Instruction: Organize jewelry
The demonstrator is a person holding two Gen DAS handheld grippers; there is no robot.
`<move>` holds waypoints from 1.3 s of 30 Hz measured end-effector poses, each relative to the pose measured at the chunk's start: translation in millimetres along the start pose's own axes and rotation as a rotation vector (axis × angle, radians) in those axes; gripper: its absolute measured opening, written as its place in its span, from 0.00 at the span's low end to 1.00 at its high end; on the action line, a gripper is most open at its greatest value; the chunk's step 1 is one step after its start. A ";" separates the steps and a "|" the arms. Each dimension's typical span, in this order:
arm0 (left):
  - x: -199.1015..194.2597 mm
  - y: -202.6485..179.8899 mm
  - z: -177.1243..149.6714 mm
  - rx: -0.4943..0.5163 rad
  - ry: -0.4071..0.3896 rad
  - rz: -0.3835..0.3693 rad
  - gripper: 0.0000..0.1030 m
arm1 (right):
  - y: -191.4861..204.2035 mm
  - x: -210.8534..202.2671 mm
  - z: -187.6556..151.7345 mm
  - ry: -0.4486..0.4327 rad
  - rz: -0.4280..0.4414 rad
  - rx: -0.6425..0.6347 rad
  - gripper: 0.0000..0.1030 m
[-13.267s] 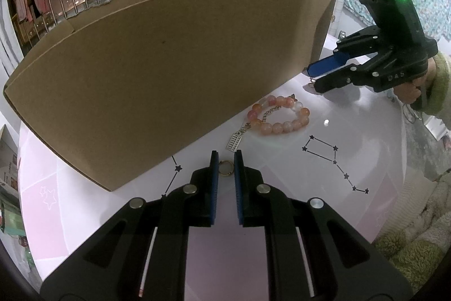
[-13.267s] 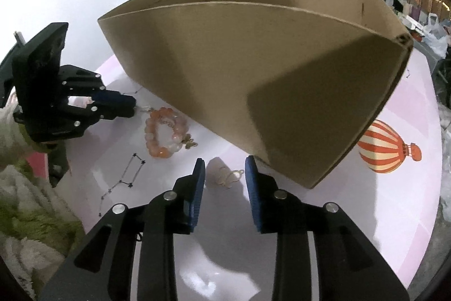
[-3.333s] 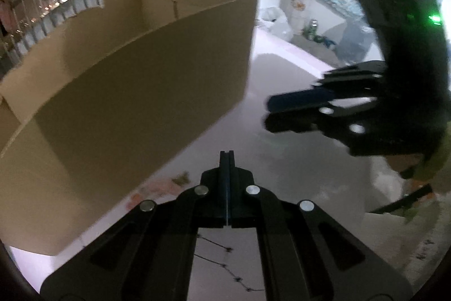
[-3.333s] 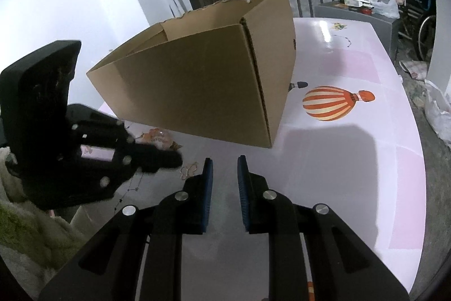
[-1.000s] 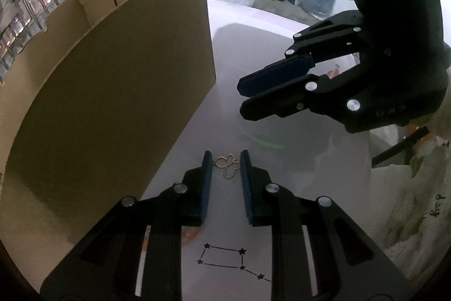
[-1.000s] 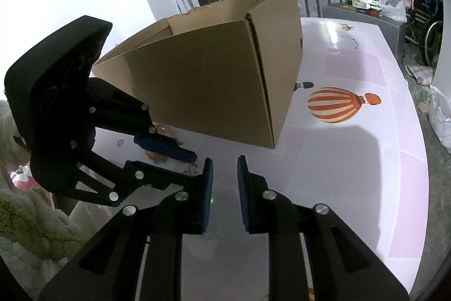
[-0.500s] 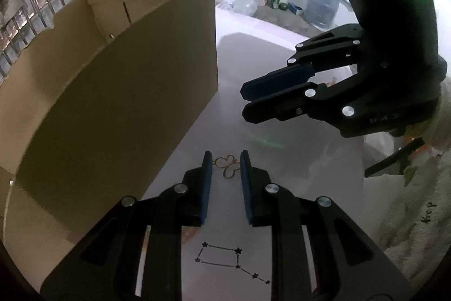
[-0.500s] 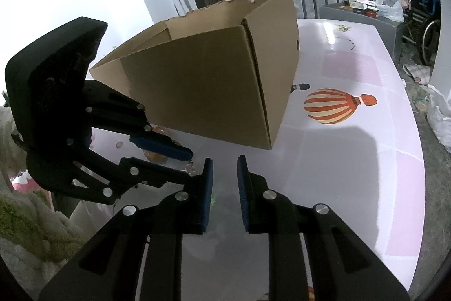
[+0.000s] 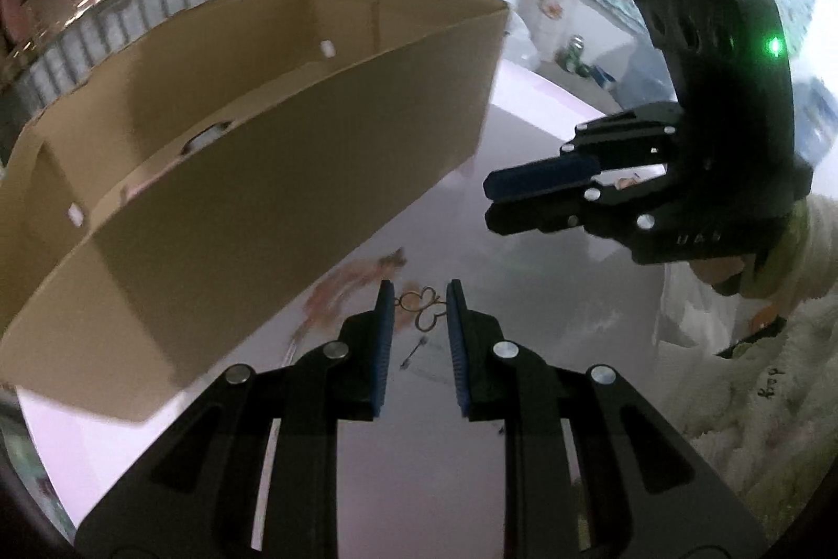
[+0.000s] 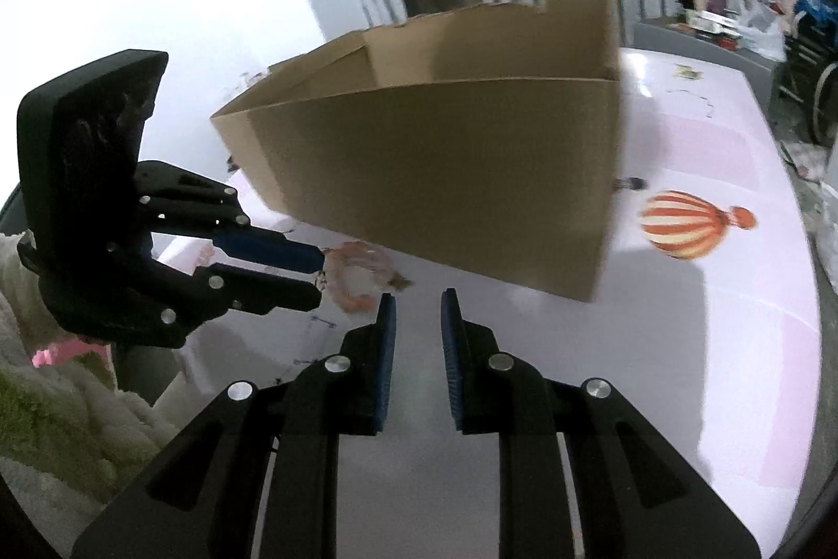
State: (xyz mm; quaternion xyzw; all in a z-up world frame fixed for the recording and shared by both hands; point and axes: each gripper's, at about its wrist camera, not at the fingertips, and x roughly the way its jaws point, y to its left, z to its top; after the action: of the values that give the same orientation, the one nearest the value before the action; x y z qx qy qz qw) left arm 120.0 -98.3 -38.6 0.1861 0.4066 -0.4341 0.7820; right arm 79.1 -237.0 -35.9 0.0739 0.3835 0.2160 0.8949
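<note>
Left gripper (image 9: 419,297) held a small gold clover-shaped charm (image 9: 423,306) pinched between its blue pads (image 9: 384,339), the piece spanning the gap at the fingertips; the jaws stood only as far apart as the charm's width. The gripper and charm appeared lifted clear of the pink table (image 9: 550,286), though the height was hard to judge.

Below and left of the left jaws, a pink-orange beaded bracelet (image 10: 359,276) lay on the table, blurred in the left wrist view. In the right wrist view it sat just ahead and left of the right jaws, near the foot of the cardboard box (image 10: 445,171).

Right gripper (image 10: 417,305) was parted with nothing between the pads.

The open box stood ahead and left of the left jaws. A hot-air balloon print (image 10: 691,223) lay ahead and right of the right jaws.
</note>
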 end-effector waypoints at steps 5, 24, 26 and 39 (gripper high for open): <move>-16.1 19.4 -19.8 -0.090 -0.030 0.043 0.18 | 20.0 18.7 6.9 0.039 0.036 -0.058 0.17; -58.4 76.4 -67.8 -0.296 -0.098 0.174 0.18 | 74.4 84.8 39.7 0.107 0.032 -0.193 0.18; -59.1 79.9 -70.1 -0.303 -0.101 0.179 0.18 | 75.7 90.9 43.5 0.122 0.004 -0.213 0.18; -58.7 83.4 -76.0 -0.334 -0.113 0.173 0.18 | 91.2 96.1 41.1 0.193 -0.043 -0.326 0.18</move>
State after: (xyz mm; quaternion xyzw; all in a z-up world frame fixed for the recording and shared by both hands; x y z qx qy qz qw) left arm 135.9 27.8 -42.6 0.0635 0.4107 -0.3015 0.8581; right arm 137.4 -111.4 -43.1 -0.1014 0.4292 0.2620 0.8584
